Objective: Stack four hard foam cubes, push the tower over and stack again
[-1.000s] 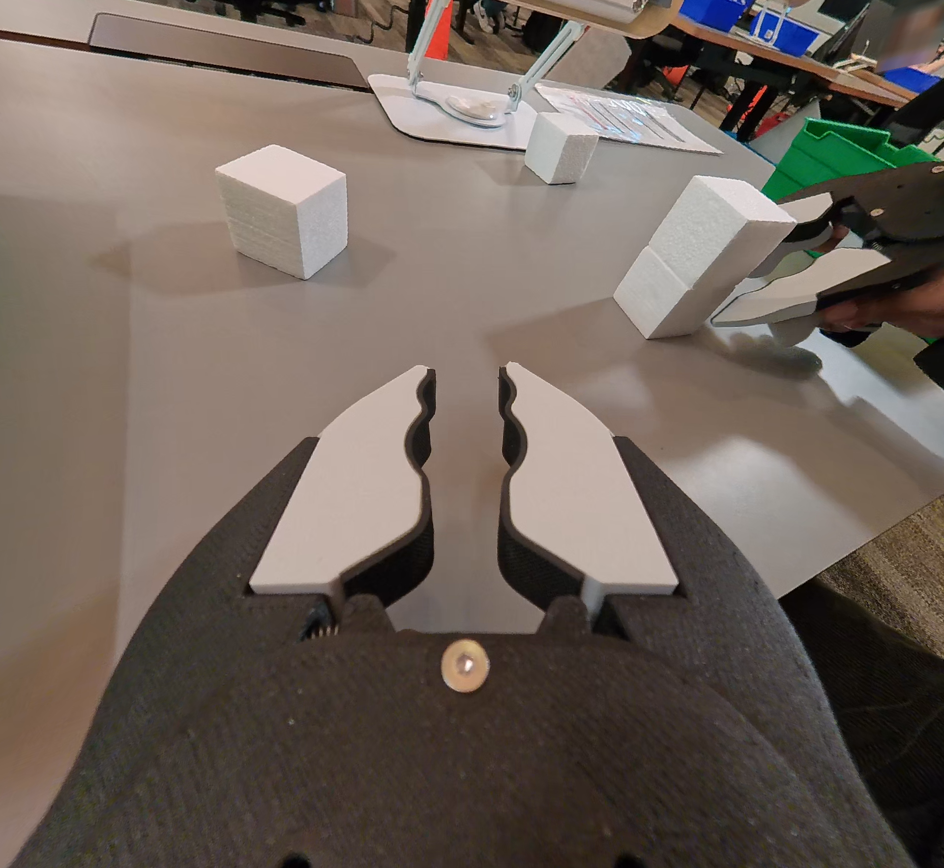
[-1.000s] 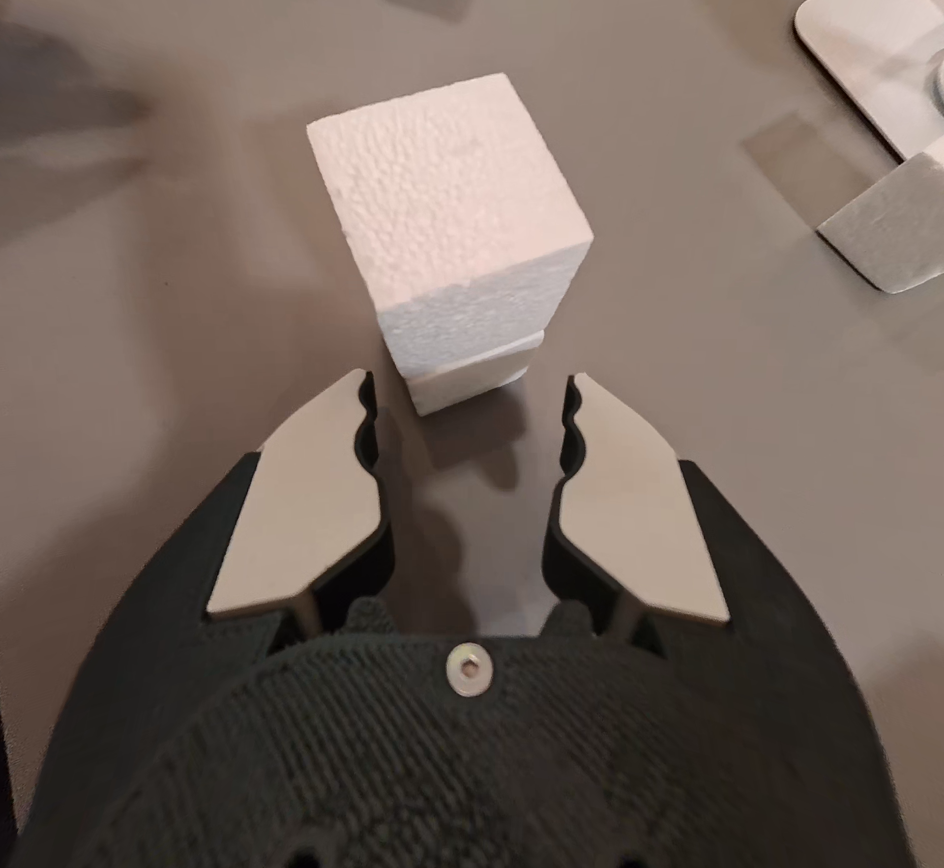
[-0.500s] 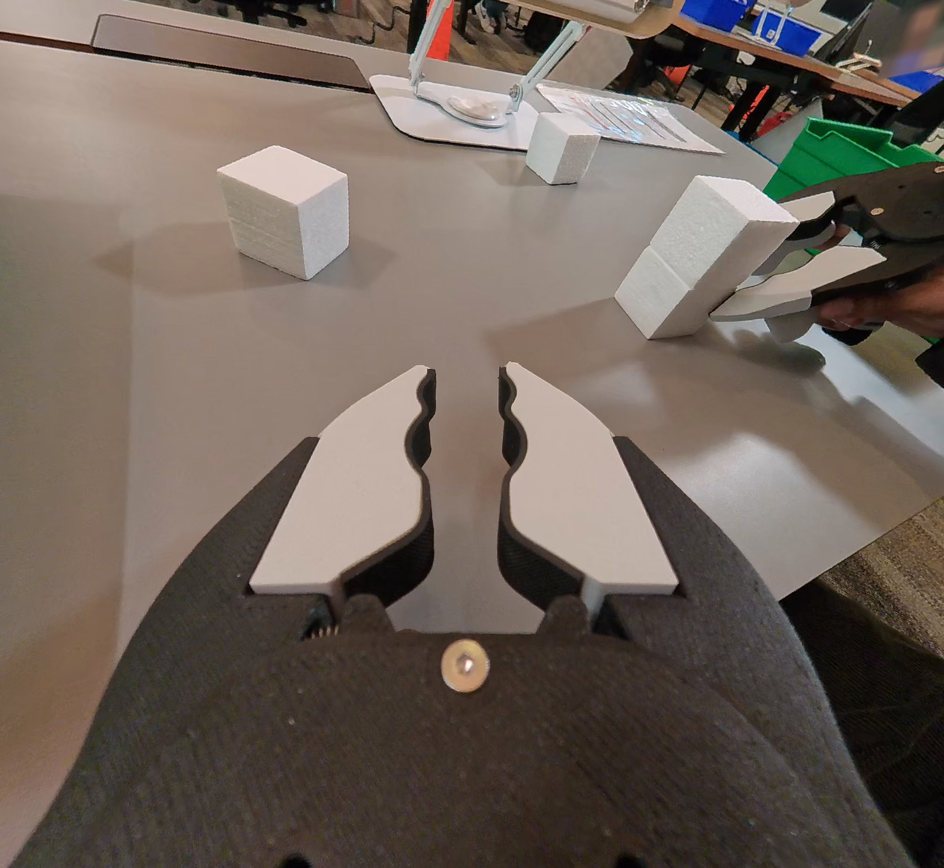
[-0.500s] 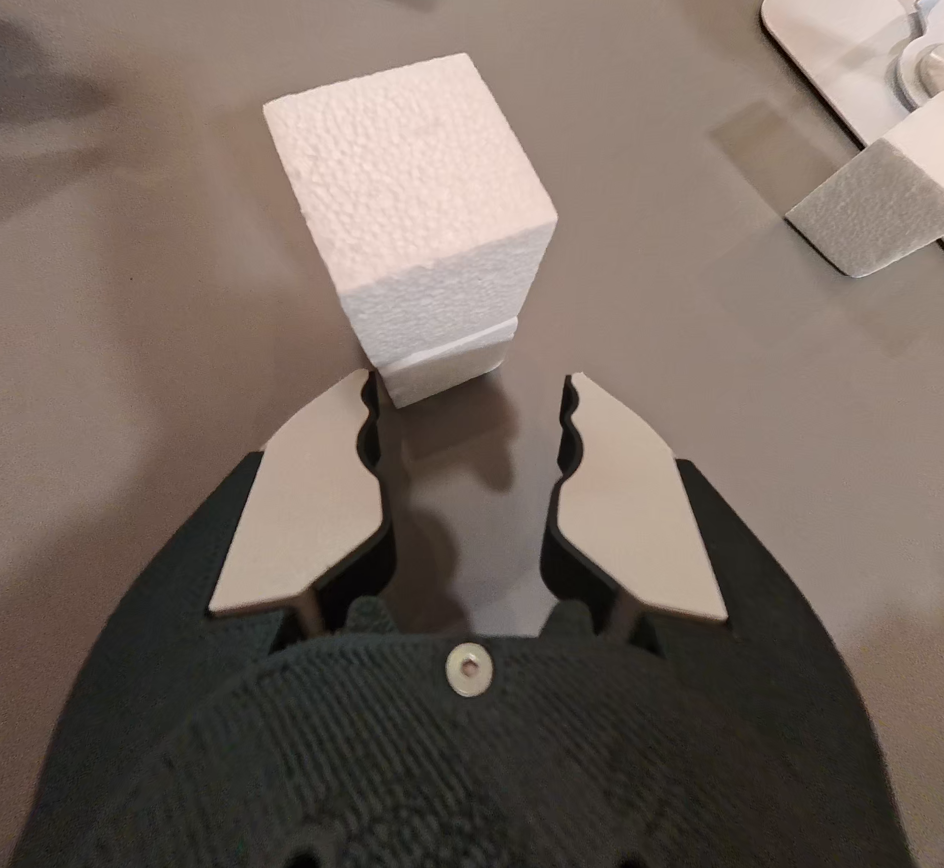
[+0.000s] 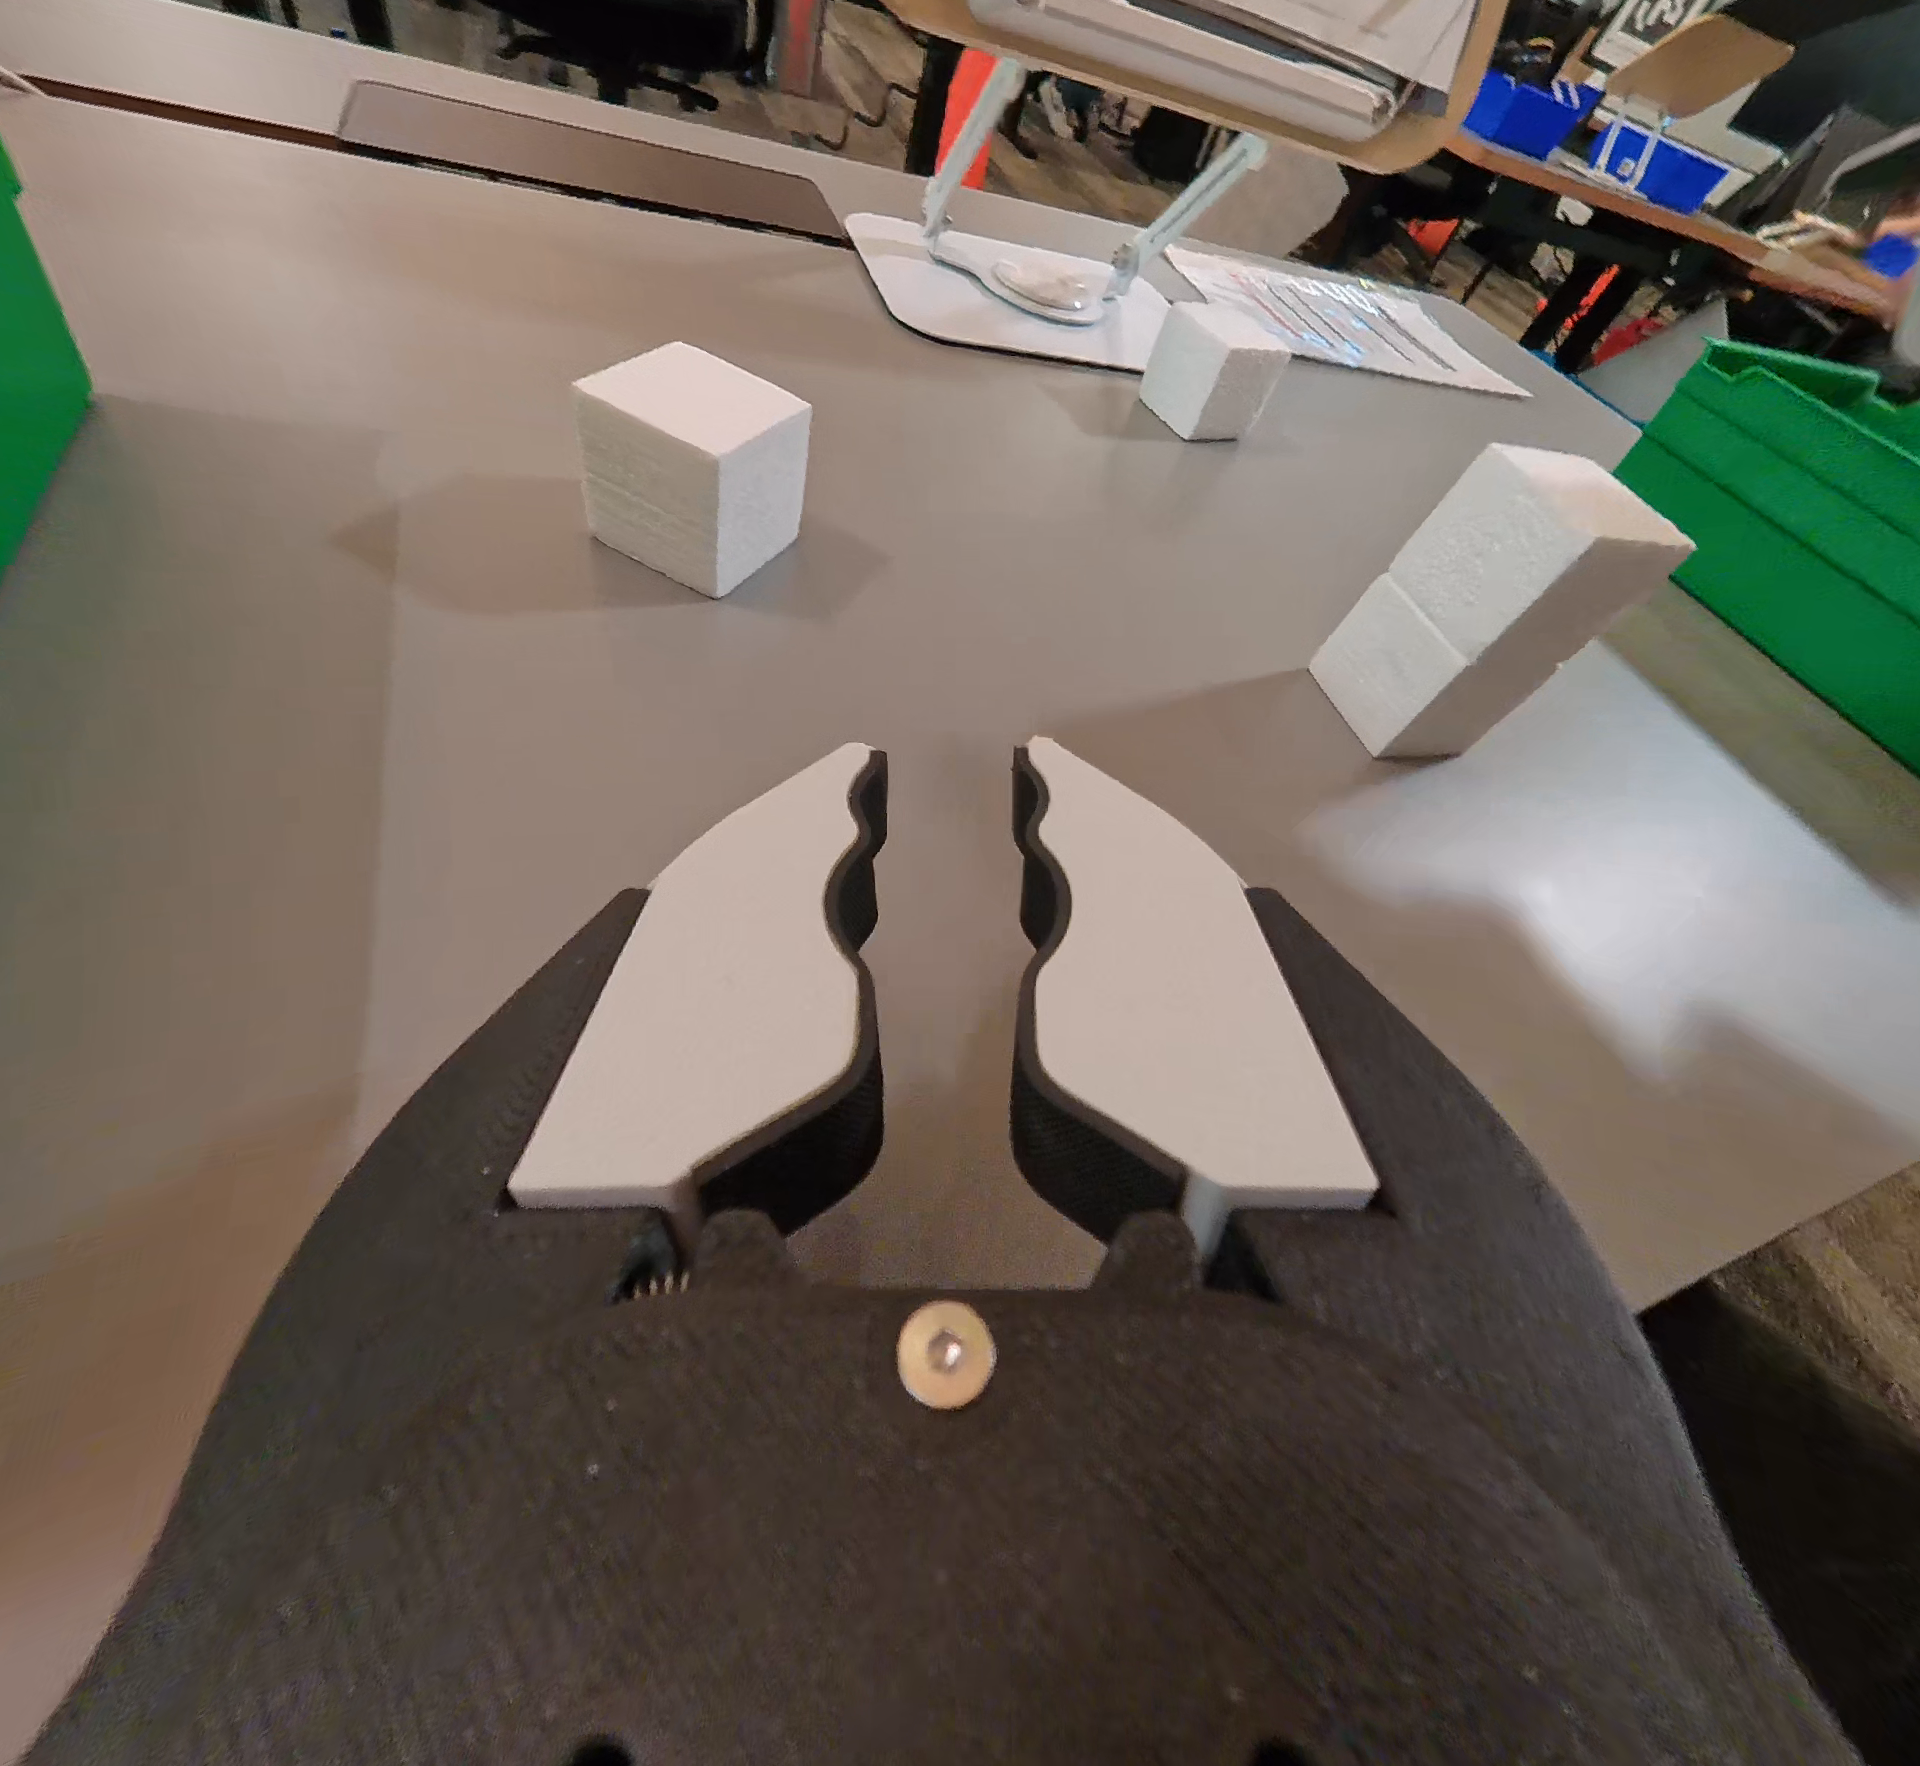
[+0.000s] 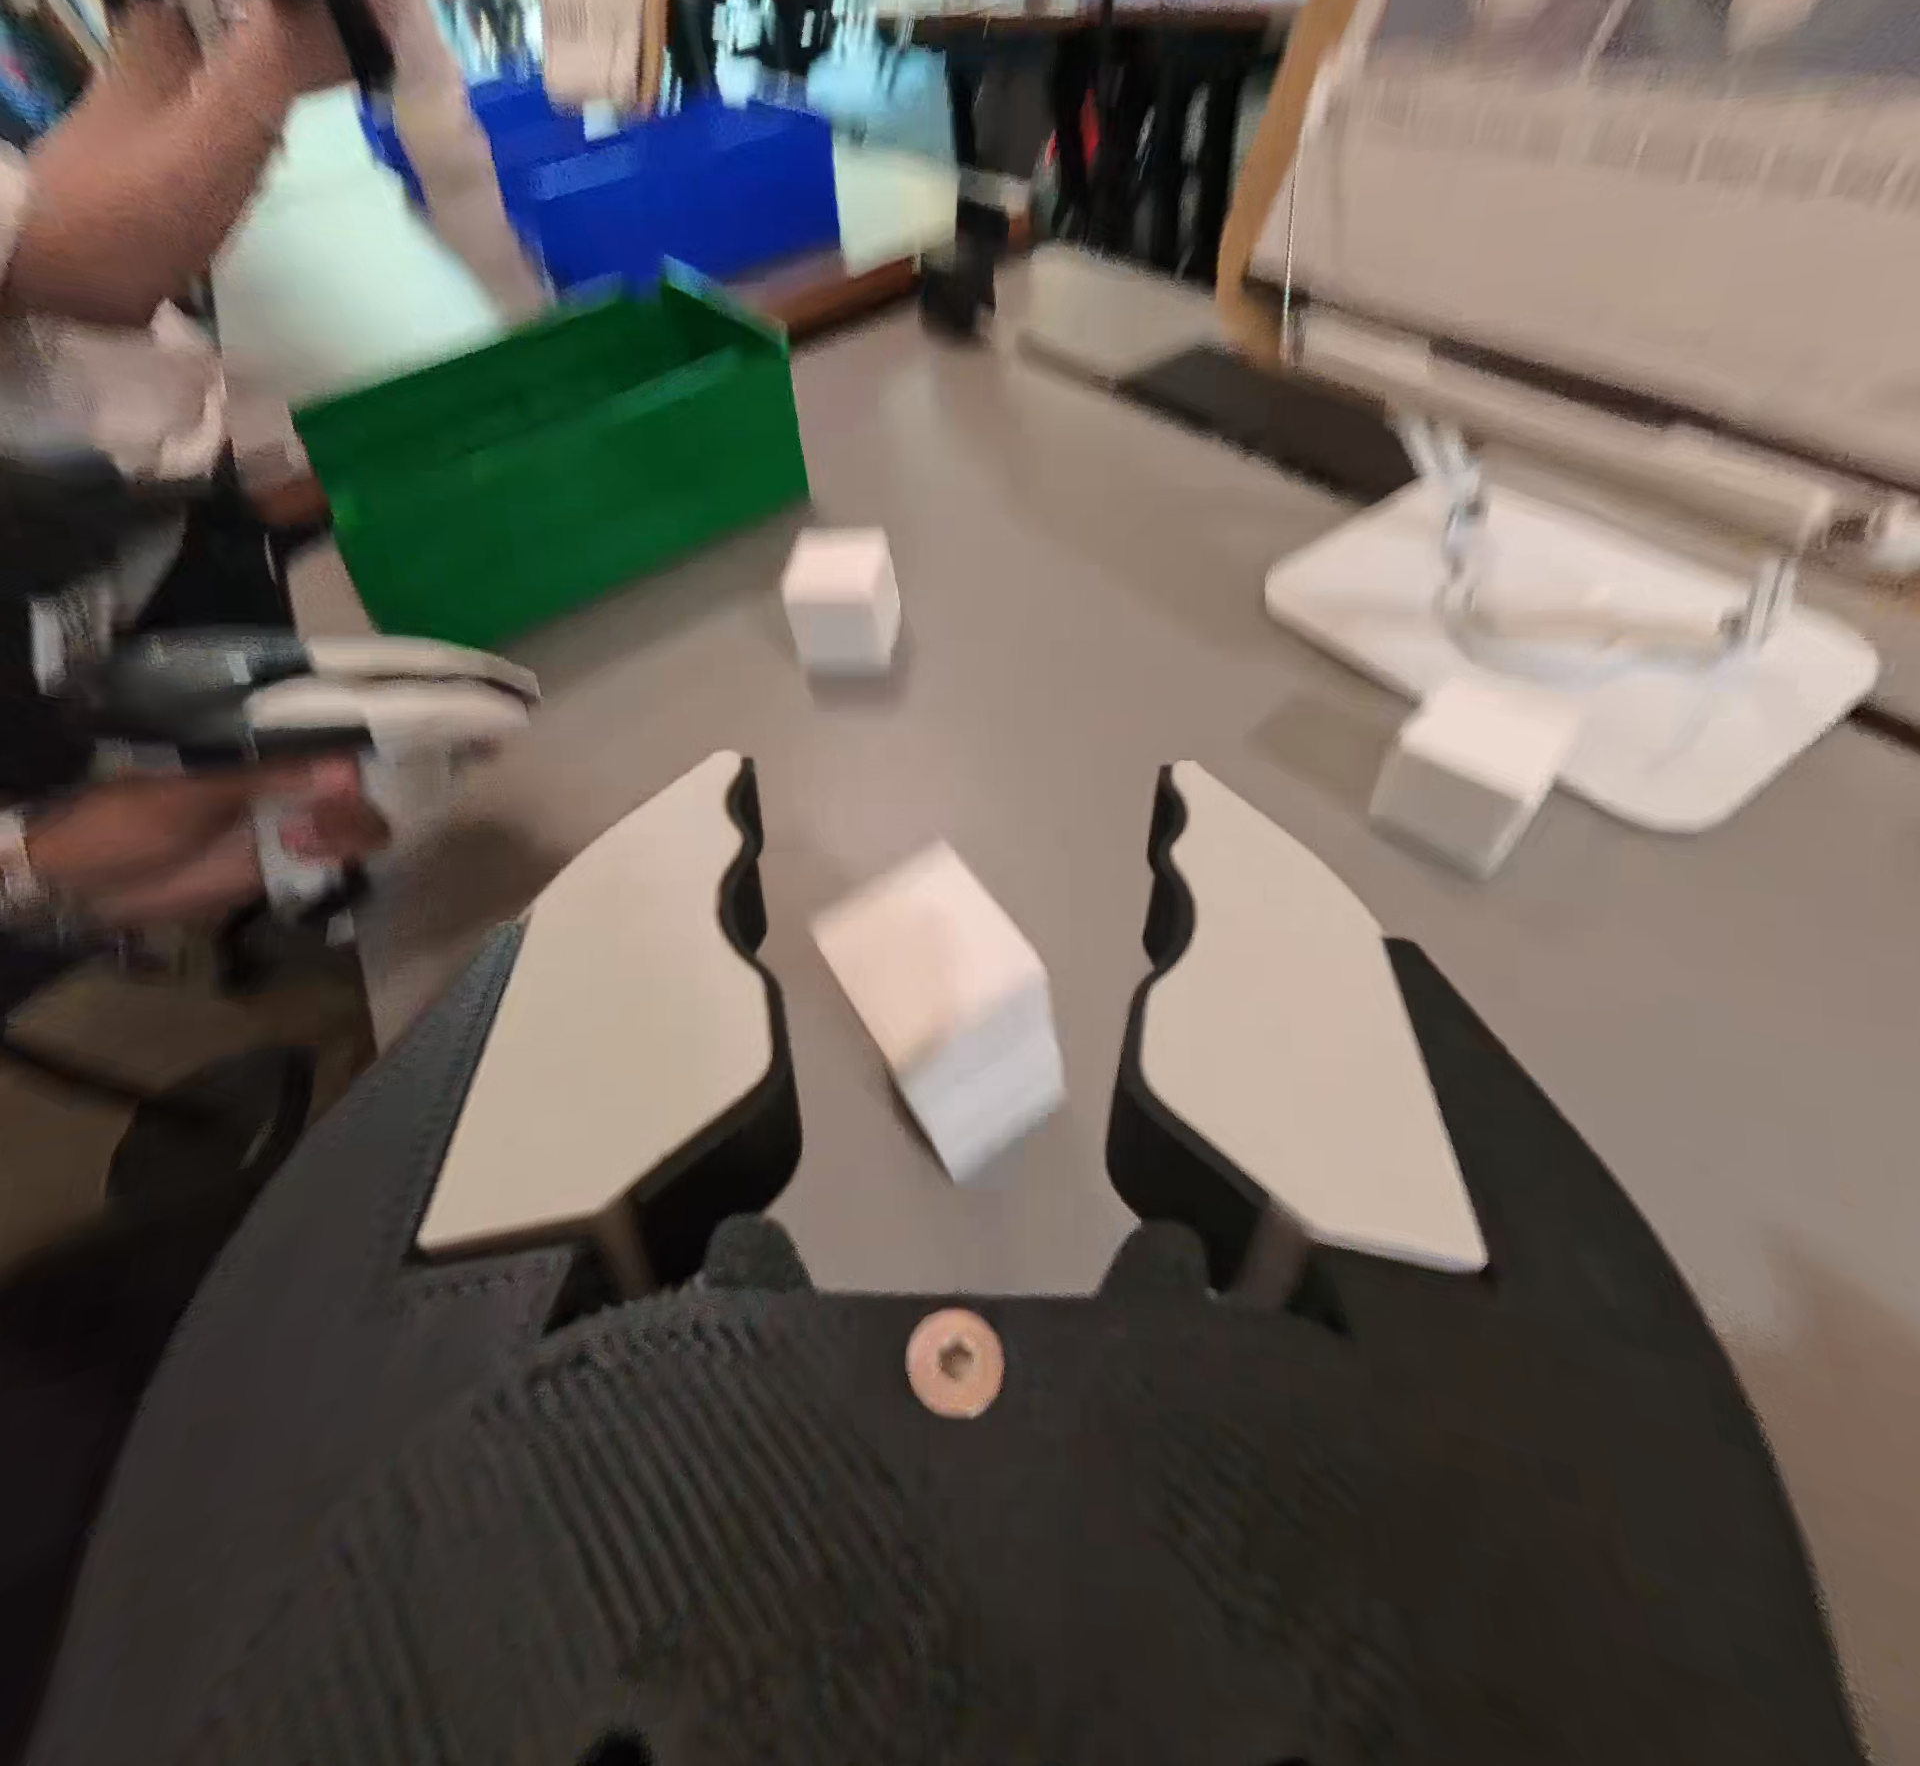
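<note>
A stack of two white foam blocks (image 5: pixel 1486 594), a larger one on a smaller one, stands at the right of the grey table (image 5: pixel 1039 594). My left gripper (image 5: pixel 949 760) hovers over the table's near part, empty, its jaws a narrow gap apart. A single foam cube (image 5: pixel 691 464) sits ahead to its left. In the blurred right wrist view, my right gripper (image 6: pixel 956 771) is open and empty. It is raised above and behind the stack (image 6: pixel 935 999), which shows between its fingers, untouched. The left gripper (image 6: pixel 520 703) shows at the left, held by a hand.
A small foam cube (image 5: pixel 1210 381) lies by the white base of a document stand (image 5: pixel 997 314), with a printed sheet (image 5: pixel 1340 334) beside it. A green bin (image 5: pixel 1787 490) stands off the table's right edge, and another green bin (image 6: pixel 561 469) stands at the left end. My right fingertips sit around 30 centimetres from my left ones. The single foam cube (image 5: pixel 691 464) lies some 12 centimetres from my left tips, 30 centimetres from my right tips.
My right gripper has pulled back and up from the stack and left the left wrist view. Its camera now looks across the table. The left gripper rose slightly. The stack stands as before.
</note>
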`<state>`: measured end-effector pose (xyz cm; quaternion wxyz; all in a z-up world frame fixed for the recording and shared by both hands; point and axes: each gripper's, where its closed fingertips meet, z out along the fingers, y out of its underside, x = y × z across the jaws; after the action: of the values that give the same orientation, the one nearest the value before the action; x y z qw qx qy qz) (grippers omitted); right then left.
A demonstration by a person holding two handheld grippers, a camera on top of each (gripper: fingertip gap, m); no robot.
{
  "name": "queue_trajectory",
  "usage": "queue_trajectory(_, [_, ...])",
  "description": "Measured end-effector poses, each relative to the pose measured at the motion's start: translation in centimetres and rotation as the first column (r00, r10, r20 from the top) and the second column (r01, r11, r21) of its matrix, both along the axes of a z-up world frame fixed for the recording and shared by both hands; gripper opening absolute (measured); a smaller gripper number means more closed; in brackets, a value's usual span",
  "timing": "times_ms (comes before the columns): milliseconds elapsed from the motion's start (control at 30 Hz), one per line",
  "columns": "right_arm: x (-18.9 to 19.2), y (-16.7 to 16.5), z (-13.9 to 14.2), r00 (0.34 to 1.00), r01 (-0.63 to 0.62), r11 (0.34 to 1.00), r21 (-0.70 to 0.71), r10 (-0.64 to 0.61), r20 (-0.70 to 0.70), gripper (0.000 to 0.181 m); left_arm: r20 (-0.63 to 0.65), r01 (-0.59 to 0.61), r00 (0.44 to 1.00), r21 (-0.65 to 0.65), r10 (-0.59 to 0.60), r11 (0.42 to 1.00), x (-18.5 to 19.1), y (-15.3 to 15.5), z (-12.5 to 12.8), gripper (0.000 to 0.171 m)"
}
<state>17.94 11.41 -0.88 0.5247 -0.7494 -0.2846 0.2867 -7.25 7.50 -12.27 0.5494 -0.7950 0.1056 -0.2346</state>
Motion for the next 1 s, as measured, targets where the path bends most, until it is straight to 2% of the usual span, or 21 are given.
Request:
queue_trajectory(67, [-4.7,-0.6,3.1,0.995,0.0,0.999,0.051,0.005,-0.097,0.074,0.025,-0.038,0.999,0.002,0.038,0.999,-0.7,0.3,0.2,0.024])
queue_trajectory(133, [-10.7,-1.9,4.0,0.984,-0.082,0.996,0.043,0.088,-0.156,0.077,0.054,-0.083,0.995,0.003,0.083,0.997,-1.6,0.6,0.5,0.025])
queue_trajectory(233, [-18.7,-1.5,1.1,0.989,-0.114,0.993,0.02,0.115,-0.093,0.089,0.098,-0.161,0.982,0.0,0.16,0.987,-3.3,1.0,0.9,0.027])
queue_trajectory(300, [-21.6,1.6,-2.7,0.999,-0.011,0.998,0.061,0.009,0.039,0.098,0.124,-0.214,0.969,-0.005,0.213,0.977,-4.5,1.2,1.1,0.029])
queue_trajectory(433, [-23.4,8.1,-9.0,0.956,0.168,0.973,0.161,-0.201,0.212,0.09,0.175,-0.242,0.954,-0.031,0.243,0.97,-5.7,1.5,1.1,0.03])
queue_trajectory(567, [-23.9,11.1,-13.3,0.922,0.21,0.973,0.091,-0.228,0.313,0.089,0.218,-0.228,0.948,-0.038,0.231,0.973,-5.6,1.6,1.3,0.028])
queue_trajectory(700, [-24.6,12.3,-14.3,0.923,0.2,0.98,0.02,-0.195,0.333,0.076,0.229,-0.207,0.95,-0.049,0.213,0.977,-5.3,1.8,1.2,0.028])
queue_trajectory(867, [-25.1,12.1,-16.2,0.919,0.145,0.983,-0.111,-0.092,0.384,0.059,0.235,-0.191,0.952,-0.055,0.198,0.98,-4.8,1.7,1.1,0.027])
queue_trajectory(933, [-25.4,11.7,-16.1,0.925,0.111,0.986,-0.123,-0.057,0.375,0.059,0.232,-0.186,0.953,-0.054,0.193,0.981,-4.7,1.7,1.1,0.027])
queue_trajectory(1000, [-25.6,11.0,-14.7,0.932,0.078,0.993,-0.093,-0.04,0.359,0.058,0.235,-0.18,0.953,-0.059,0.189,0.982,-4.5,1.6,1.0,0.027])
